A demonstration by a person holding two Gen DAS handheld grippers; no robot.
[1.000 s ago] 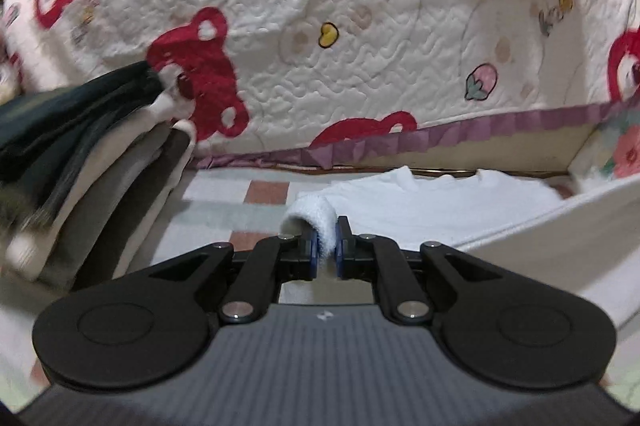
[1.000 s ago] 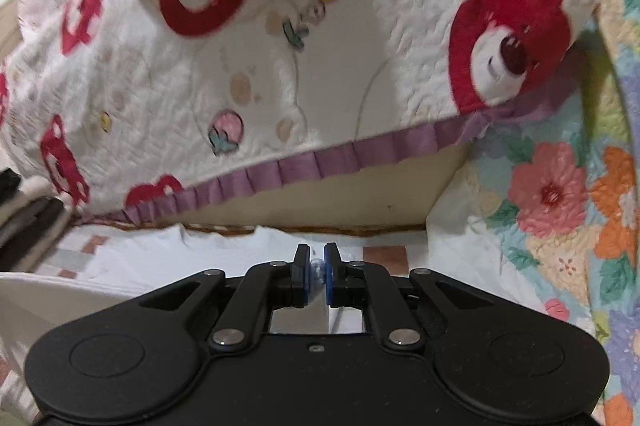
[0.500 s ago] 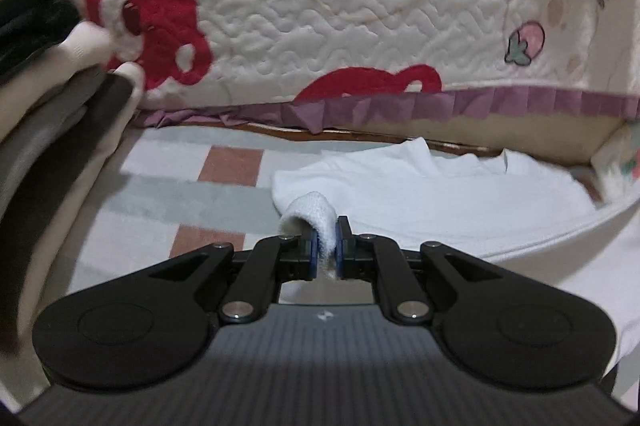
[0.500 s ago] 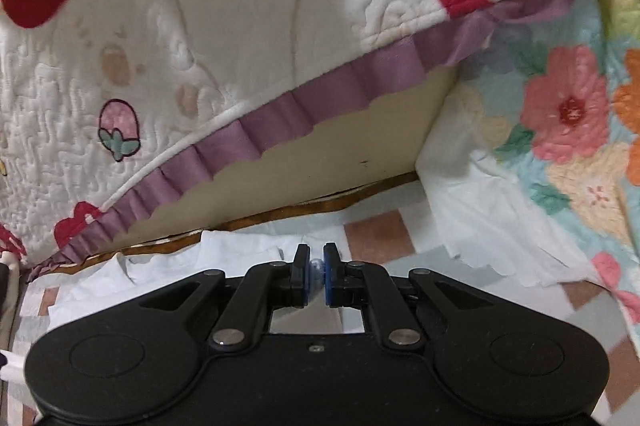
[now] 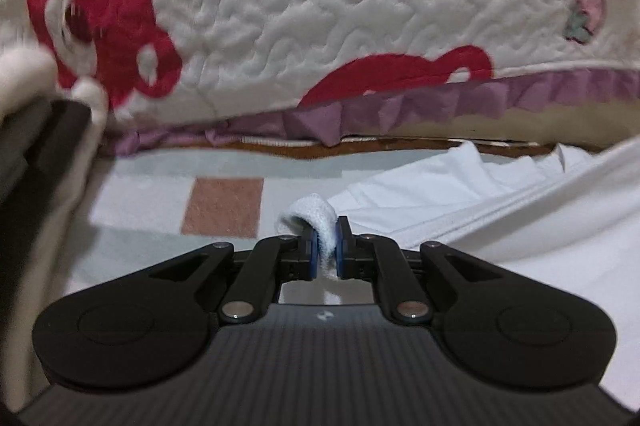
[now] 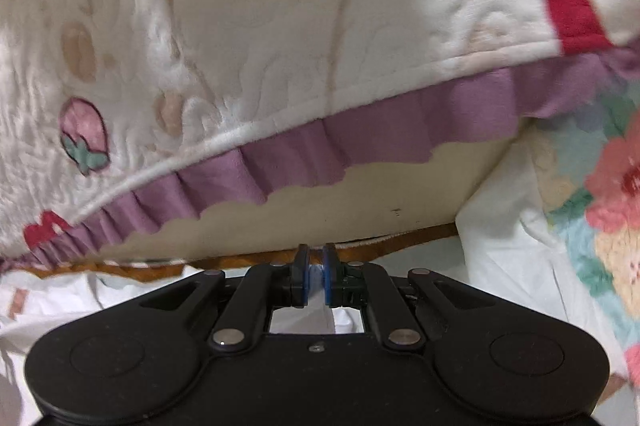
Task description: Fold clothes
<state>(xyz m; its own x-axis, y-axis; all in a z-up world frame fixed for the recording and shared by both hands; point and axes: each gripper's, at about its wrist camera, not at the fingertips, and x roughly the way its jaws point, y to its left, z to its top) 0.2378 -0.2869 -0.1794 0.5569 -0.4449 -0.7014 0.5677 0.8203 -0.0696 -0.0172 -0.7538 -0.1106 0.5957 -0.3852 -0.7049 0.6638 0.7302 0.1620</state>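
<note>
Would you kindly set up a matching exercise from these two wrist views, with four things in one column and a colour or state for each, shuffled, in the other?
Things:
1. left gripper
2. quilt ruffle
3. checked square on the bed sheet
4. bear print on the quilt

Colour or state:
A. purple
B. red
C. shut on a rolled cuff of the white garment
D. brownish pink

Pairs: 1-C, 2-A, 3-D, 4-B

The right gripper also has its jaws closed on white cloth.
</note>
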